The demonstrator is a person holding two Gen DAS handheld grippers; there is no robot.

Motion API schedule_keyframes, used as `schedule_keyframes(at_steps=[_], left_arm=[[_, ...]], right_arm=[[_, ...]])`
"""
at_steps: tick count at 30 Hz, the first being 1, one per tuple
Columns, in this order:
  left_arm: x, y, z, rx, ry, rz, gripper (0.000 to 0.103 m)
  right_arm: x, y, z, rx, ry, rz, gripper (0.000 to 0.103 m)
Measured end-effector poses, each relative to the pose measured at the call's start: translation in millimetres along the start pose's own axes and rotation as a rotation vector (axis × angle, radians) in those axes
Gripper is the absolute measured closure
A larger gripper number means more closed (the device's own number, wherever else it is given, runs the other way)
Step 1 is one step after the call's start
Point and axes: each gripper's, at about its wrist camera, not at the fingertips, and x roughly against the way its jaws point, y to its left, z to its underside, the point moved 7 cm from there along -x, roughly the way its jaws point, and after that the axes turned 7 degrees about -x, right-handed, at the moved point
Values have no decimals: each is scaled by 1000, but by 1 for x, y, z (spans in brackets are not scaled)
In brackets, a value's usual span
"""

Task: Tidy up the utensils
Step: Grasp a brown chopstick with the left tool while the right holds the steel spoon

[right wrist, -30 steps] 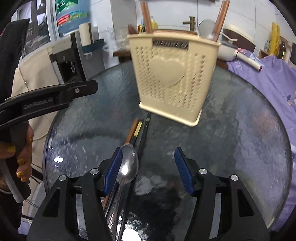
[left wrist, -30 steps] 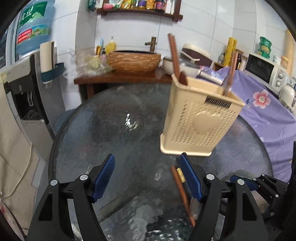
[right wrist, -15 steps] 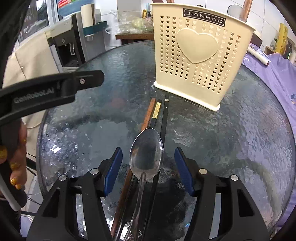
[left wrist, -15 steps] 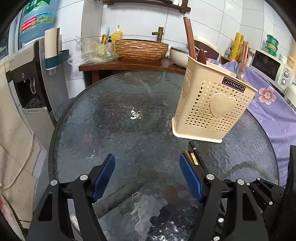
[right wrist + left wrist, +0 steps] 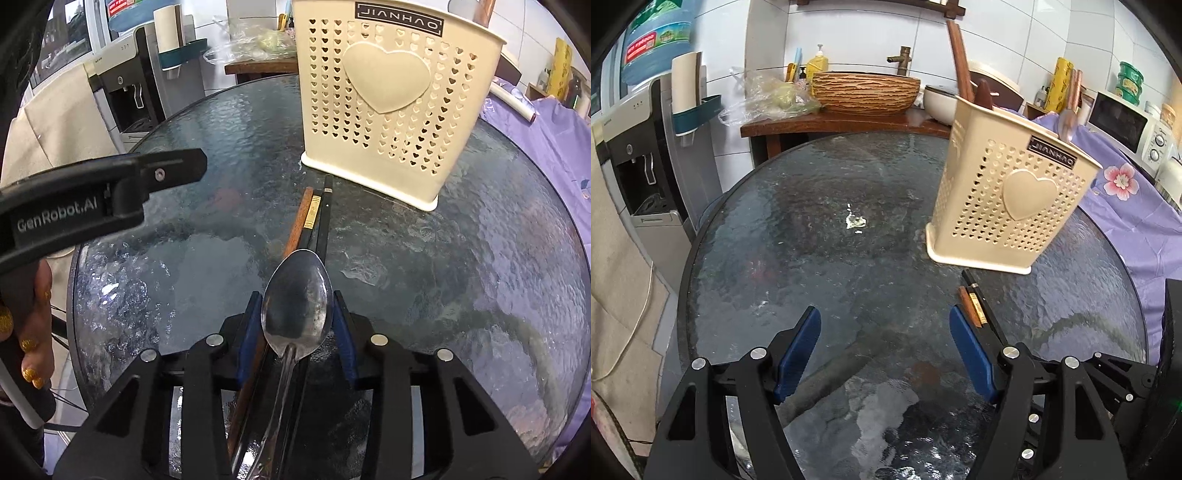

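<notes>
The right gripper (image 5: 297, 326) points down at a round glass surface (image 5: 480, 280), its blue fingers (image 5: 248, 339) closing around the bowl of a metal spoon (image 5: 295, 310); the bowl lies between them, and whether the pads press its edges yet cannot be told. The spoon rests on top of a bundle of chopsticks (image 5: 314, 218), one brown and the others black, one of these with a gold band, which run from under the gripper toward 12 o'clock, their far ends just short of a cream perforated utensil holder (image 5: 388, 103). That holder, marked with a raised heart, stands upright on the surface at about 1 o'clock from the spoon, with a few utensil handles rising out of its top. The left gripper (image 5: 884, 350) hangs over the same surface with its fingers (image 5: 798, 350) spread wide and nothing between them; in its view the holder stands at 2 o'clock and the chopstick ends show just beside its right finger. In the right wrist view the left gripper appears at 9 o'clock, held by a hand (image 5: 31, 332) with gold-painted nails.
</notes>
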Motion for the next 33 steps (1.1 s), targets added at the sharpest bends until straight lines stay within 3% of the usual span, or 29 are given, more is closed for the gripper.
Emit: schedule_keyframes(at_steps=[15,25,33], left_arm=[[-7,-25,10,-36,43,38,35],[-16,-59,24,-103,110,116,55],[-30,-70,32,-123,154,142,60]], right_arm=[[18,-32,0,-123,-11,-84,65],[23,-52,2,-154,-25,-41,65],[28,-55,5,-152,-35,-25,65]])
